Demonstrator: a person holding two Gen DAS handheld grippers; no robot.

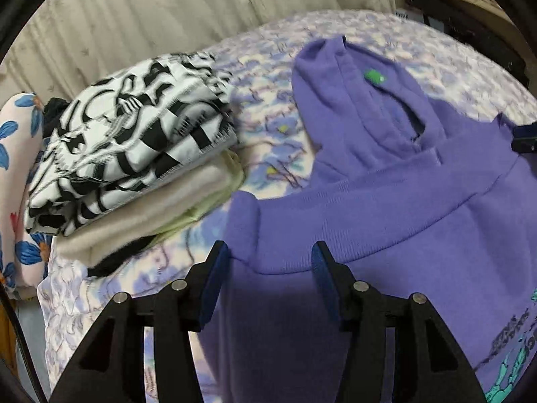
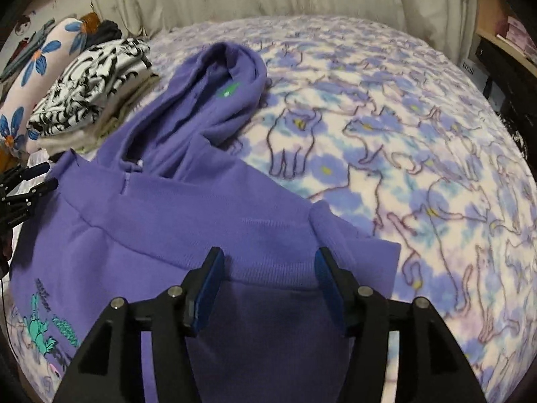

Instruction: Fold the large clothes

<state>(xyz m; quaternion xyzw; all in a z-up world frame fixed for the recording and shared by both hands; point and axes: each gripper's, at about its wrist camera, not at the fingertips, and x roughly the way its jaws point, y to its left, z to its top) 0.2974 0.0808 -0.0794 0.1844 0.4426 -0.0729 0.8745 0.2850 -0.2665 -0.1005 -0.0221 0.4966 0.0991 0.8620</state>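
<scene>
A purple hoodie (image 1: pixel 386 201) (image 2: pixel 201 208) lies on the bed with its ribbed hem folded up over the body. Its hood (image 1: pixel 352 94) (image 2: pixel 214 100) points toward the wall and shows a green label (image 1: pixel 374 76) (image 2: pixel 228 91). A teal print (image 2: pixel 40 329) marks the chest. My left gripper (image 1: pixel 270 252) hovers open over the left end of the folded hem, its pads apart and clear of the cloth. My right gripper (image 2: pixel 268 255) stands open the same way over the right end. Each gripper also shows at the edge of the other view (image 1: pixel 525 137) (image 2: pixel 30 181).
A stack of folded clothes sits left of the hoodie, a black-and-white patterned piece (image 1: pixel 127 134) (image 2: pixel 87 84) on top of a cream one (image 1: pixel 151 215). A floral pillow (image 1: pixel 20 141) (image 2: pixel 37 63) lies beyond. The cat-print blanket (image 2: pixel 402 134) spreads right; a curtain (image 1: pixel 167 10) and shelf (image 2: pixel 503 50) border it.
</scene>
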